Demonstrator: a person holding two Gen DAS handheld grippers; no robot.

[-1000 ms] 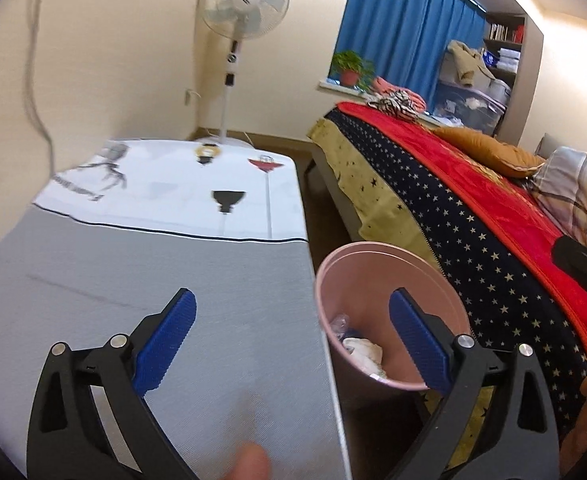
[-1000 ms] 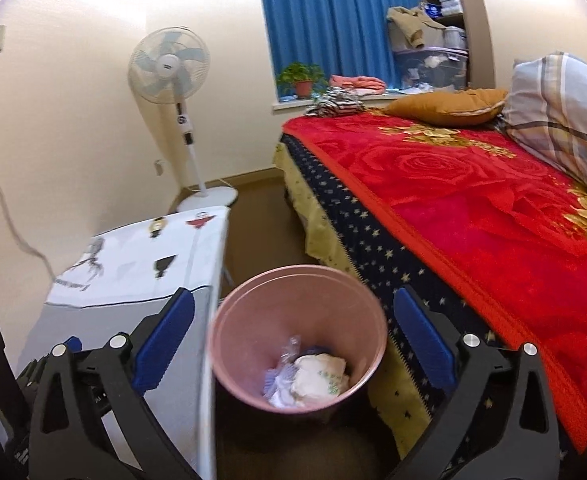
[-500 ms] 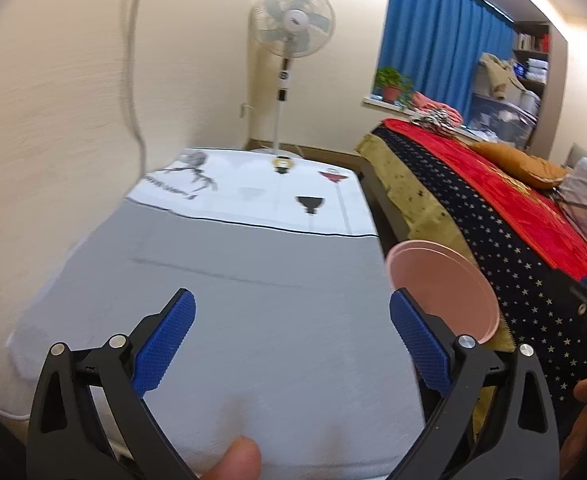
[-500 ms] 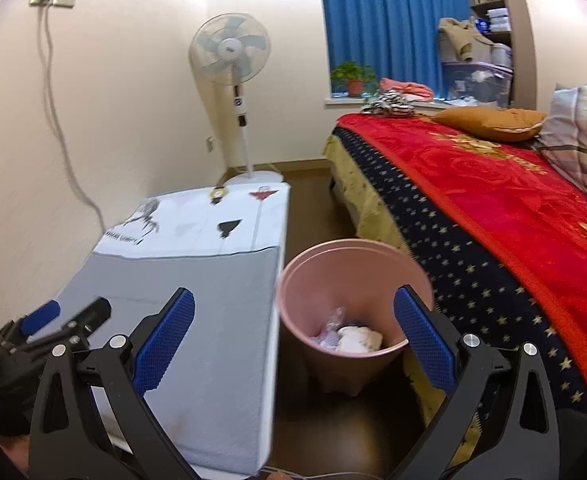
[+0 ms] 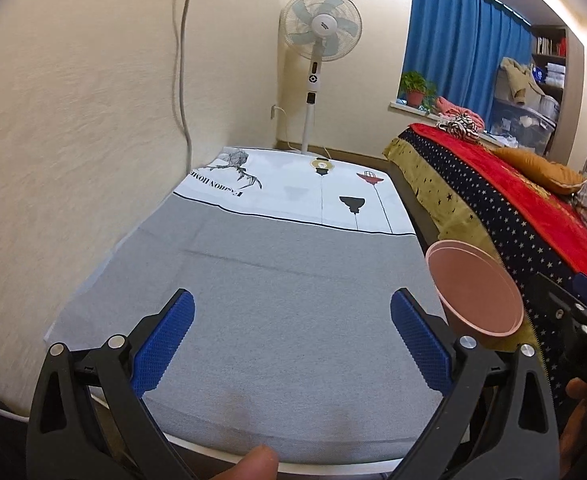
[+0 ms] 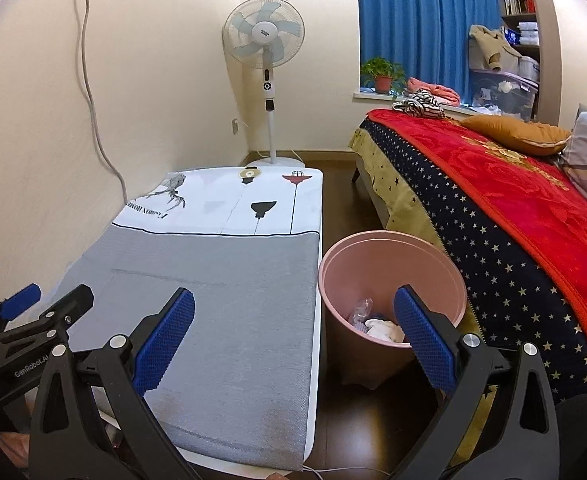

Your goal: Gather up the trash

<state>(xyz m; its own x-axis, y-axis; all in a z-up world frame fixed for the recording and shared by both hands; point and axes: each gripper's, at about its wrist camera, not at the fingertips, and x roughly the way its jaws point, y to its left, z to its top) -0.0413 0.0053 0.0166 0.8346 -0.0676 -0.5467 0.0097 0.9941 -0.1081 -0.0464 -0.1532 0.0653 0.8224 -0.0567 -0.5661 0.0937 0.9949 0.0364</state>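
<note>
A bedroom with cream walls and blue curtains (image 6: 417,20); a low surface (image 5: 285,304) draped in a grey and white printed cloth runs along the wall, with a standing fan (image 6: 264,40) at its far end and a bed (image 6: 505,200) under a red blanket across the narrow strip of dark floor; the pink trash bin (image 6: 389,264) stands on the floor between the surface and the bed, just beside the surface's edge, with crumpled white paper and a bit of clear plastic (image 6: 377,322) lying in its bottom; the left gripper (image 5: 292,338) hangs over the grey part of the cloth, blue pads spread wide and holding nothing; the right gripper (image 6: 293,336) sits near the bin, likewise spread wide and empty, one pad over the cloth and the other in front of the bin's mouth
</note>
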